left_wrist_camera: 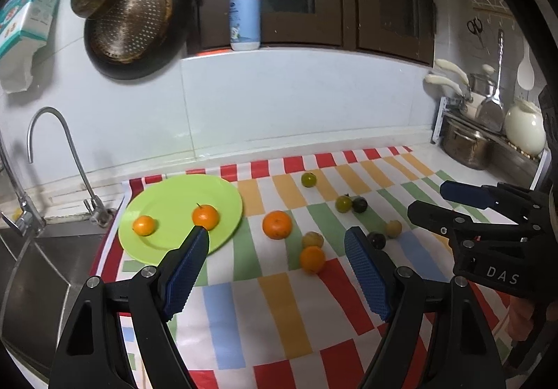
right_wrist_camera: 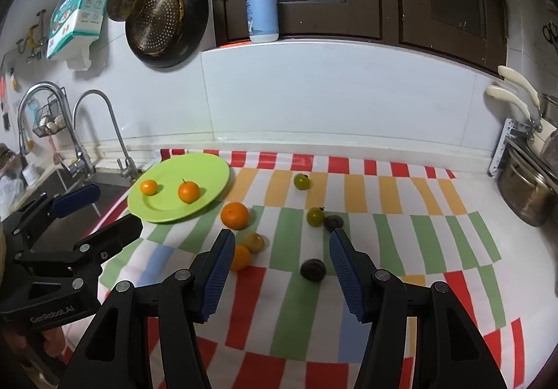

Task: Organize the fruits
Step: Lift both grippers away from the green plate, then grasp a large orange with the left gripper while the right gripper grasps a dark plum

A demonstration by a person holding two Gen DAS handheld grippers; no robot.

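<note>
While my left gripper hangs above the striped cloth with its jaws spread and nothing between them, the green plate sits ahead of its left finger. Two oranges are on that plate: the small one well out beyond the left finger and the stemmed one just past that finger's tip. Ahead, between the two fingers, a larger orange lies on the cloth just off the plate's rim. Nearer to me lie a yellowish fruit and another orange, touching or nearly so. Near my right finger's tip sit a dark fruit and a pale one. Farther ahead, a green fruit and a dark one rest side by side, and one olive-green fruit lies alone beyond them.

My right gripper is also parted and empty, its blue pads clear of everything. From its camera, a dark fruit lies on the cloth between the fingers, closer to the right one, with a clear gap on either side. The near orange sits partly hidden behind the left finger's tip, with the yellowish fruit just beyond it. The plate lies ahead and to the left. My other gripper shows far to the left of this one, in front of the sink.
</note>
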